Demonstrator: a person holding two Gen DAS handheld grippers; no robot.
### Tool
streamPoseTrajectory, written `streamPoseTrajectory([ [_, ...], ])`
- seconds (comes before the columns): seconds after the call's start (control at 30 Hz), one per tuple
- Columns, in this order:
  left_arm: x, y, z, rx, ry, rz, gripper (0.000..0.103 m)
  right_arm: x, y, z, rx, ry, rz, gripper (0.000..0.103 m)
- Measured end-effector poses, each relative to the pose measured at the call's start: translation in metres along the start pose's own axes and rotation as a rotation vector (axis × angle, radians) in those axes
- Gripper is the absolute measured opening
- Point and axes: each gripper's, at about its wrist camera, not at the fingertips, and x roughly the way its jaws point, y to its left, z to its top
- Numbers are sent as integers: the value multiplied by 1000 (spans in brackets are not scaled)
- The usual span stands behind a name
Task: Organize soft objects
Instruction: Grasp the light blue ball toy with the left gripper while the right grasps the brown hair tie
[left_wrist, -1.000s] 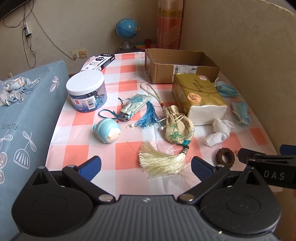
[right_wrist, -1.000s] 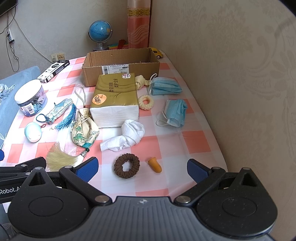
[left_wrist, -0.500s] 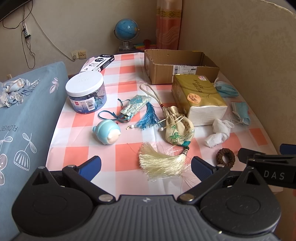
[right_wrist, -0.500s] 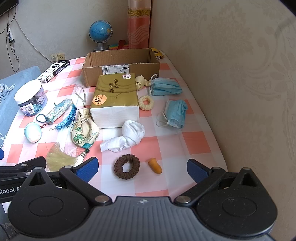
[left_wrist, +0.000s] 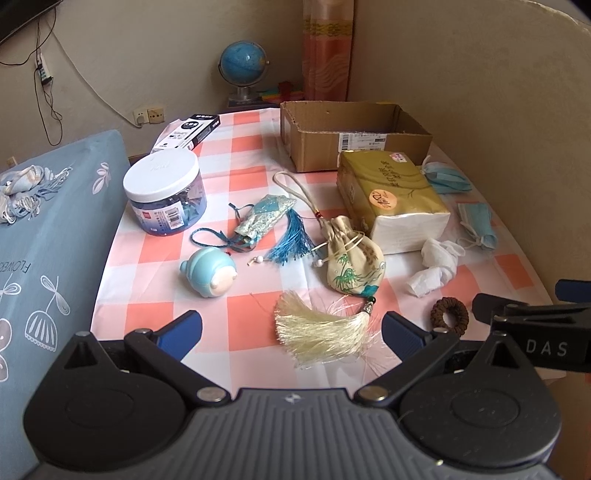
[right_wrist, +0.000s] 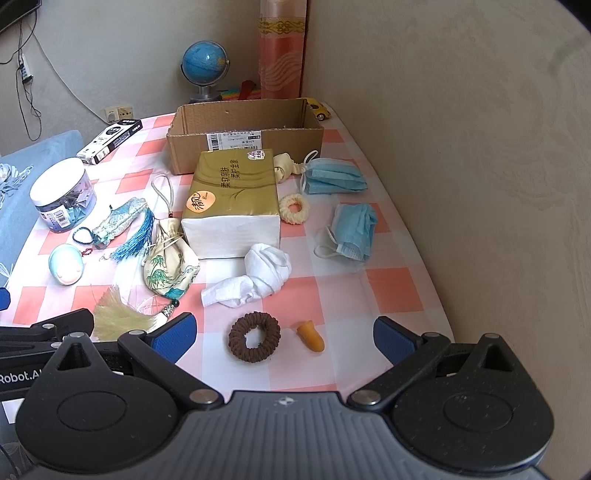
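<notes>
Both grippers hover open and empty over the near edge of the checked table. My left gripper (left_wrist: 291, 330) frames a cream tassel (left_wrist: 321, 332) tied to a cream pouch (left_wrist: 351, 266). My right gripper (right_wrist: 284, 336) frames a brown scrunchie (right_wrist: 254, 336) and an orange finger cot (right_wrist: 312, 335). Farther back lie a crumpled white cloth (right_wrist: 258, 277), two blue face masks (right_wrist: 354, 232) (right_wrist: 332, 177), a cream scrunchie (right_wrist: 294, 209), a blue sachet with tassel (left_wrist: 264, 216) and a gold tissue pack (right_wrist: 232, 199). An open cardboard box (right_wrist: 243, 138) stands behind.
A white-lidded jar (left_wrist: 164, 192), a blue toy figure (left_wrist: 210, 271) and a black-white carton (left_wrist: 188, 131) sit on the left side. A blue cushion (left_wrist: 40, 243) borders the table's left. The wall (right_wrist: 461, 147) runs along the right edge. A globe (right_wrist: 205, 70) stands at the back.
</notes>
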Motion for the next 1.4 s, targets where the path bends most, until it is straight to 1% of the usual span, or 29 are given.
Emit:
streamPoseTrajectory([
  [0.33, 2, 0, 3, 32, -13, -12, 103, 2, 0, 1, -29, -24, 14, 103],
  [0.43, 3, 1, 4, 46, -23, -12, 103, 3, -1, 1, -42, -39, 32, 103],
  [0.53, 5, 2, 5, 61, -33, -10, 103, 1, -3, 0, -64, -70, 60, 103],
  [0.7, 10, 6, 6, 80, -64, -4, 103, 0, -7, 1, -100, -111, 76, 103],
  [0.9, 20, 15, 5, 119, -81, -23, 103, 2, -11, -1, -152, -148, 115, 103],
  [1.0, 26, 21, 3, 127, -89, -27, 103, 6, -13, -3, -175, -149, 140, 103],
  [1.17, 40, 37, -4, 105, -66, -48, 102, 18, -17, -9, -194, -119, 179, 103],
  [1.27, 51, 44, -10, 101, -34, -51, 102, 26, -15, -13, -212, -92, 197, 100],
  [1.3, 54, 46, -11, 99, -25, -44, 102, 29, -15, -15, -214, -79, 204, 97],
  [1.33, 58, 48, -13, 96, -15, -36, 102, 33, -14, -16, -216, -63, 211, 91],
  [1.37, 60, 50, -14, 92, -8, -33, 102, 36, -14, -17, -219, -49, 216, 89],
  [1.4, 62, 53, -15, 86, -3, -33, 102, 39, -13, -19, -220, -35, 218, 83],
])
